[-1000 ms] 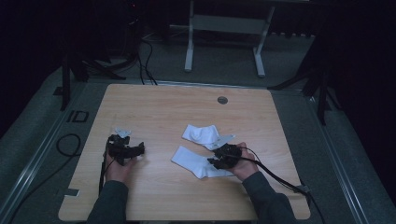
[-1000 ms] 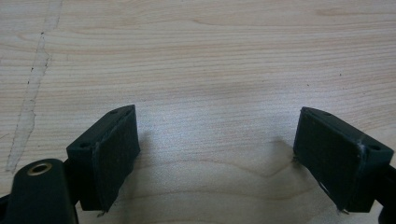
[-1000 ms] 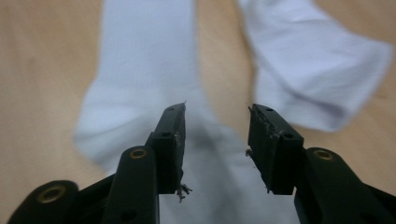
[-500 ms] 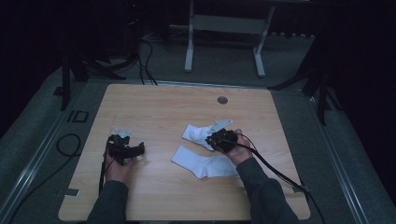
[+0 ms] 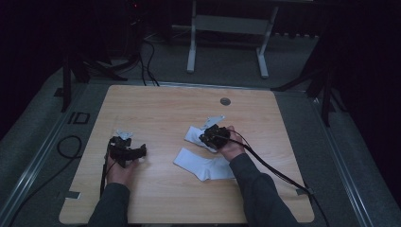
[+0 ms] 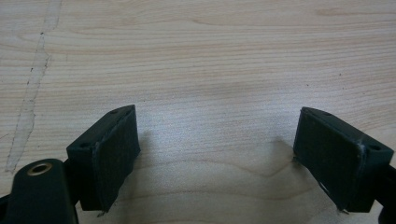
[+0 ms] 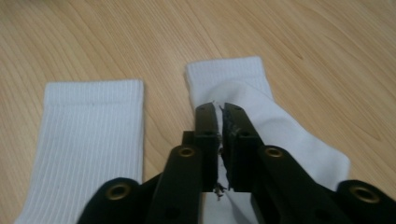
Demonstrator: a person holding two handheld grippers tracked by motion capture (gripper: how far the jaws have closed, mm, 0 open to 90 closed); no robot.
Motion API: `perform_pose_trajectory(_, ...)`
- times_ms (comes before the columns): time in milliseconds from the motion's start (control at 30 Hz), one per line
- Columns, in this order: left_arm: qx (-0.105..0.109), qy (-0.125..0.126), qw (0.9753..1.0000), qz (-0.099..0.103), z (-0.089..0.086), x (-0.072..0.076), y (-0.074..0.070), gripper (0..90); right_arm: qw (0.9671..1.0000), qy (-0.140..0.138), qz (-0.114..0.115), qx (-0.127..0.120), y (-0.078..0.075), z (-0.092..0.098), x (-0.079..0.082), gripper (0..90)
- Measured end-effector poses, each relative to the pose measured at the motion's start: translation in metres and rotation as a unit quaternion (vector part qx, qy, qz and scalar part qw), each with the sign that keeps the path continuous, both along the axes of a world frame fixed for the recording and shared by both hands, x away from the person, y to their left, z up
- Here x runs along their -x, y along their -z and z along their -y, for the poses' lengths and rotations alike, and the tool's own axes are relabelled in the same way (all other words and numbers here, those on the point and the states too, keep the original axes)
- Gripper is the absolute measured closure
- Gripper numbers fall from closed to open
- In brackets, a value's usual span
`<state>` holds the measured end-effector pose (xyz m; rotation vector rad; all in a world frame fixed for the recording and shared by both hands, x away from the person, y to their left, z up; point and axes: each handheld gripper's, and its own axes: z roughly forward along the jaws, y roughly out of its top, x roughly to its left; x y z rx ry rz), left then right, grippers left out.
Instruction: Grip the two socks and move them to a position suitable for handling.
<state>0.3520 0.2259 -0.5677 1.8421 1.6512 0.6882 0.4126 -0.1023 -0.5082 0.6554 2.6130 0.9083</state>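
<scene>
Two white socks lie on the wooden table (image 5: 161, 109). One sock (image 5: 204, 164) is flat in front of the person's right hand. In the right gripper view it is the ribbed sock (image 7: 88, 140) on the left. The other sock (image 5: 193, 135) lies farther off, and my right gripper (image 5: 211, 137) is shut on a fold of it. Up close, the right gripper (image 7: 220, 109) pinches this sock (image 7: 285, 130) and lifts its fabric off the wood. My left gripper (image 5: 135, 152) rests on the table at the left. The left gripper (image 6: 217, 116) is open over bare wood, holding nothing.
A round cable grommet (image 5: 225, 101) sits near the table's far edge. A pale scratch (image 6: 28, 93) runs along the wood by the left gripper. Cables trail from both grippers off the near edge. A metal frame (image 5: 227, 42) stands on the floor beyond the table.
My right gripper has moved away from the person and a little left, carrying the far sock's fabric so that the sock looks more bunched. The left gripper has stayed still.
</scene>
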Motion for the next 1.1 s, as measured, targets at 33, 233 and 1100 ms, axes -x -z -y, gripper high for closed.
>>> perform_pose_trajectory(33,-0.001,0.001,1.0,-0.001,0.0,0.0,0.0,14.3,1.0,0.003,-0.008,0.003,0.003,-0.004,-0.003,78.4)
perform_pose_trajectory(233,0.0,0.0,1.0,-0.001,0.0,0.0,0.0,14.4,0.9998,0.001,-0.018,0.012,0.012,-0.013,-0.01,68.5)
perform_pose_trajectory(1100,0.0,0.0,1.0,-0.001,0.0,0.0,0.0,14.4,0.9993,0.035,-0.009,0.006,0.002,-0.005,-0.017,86.8)
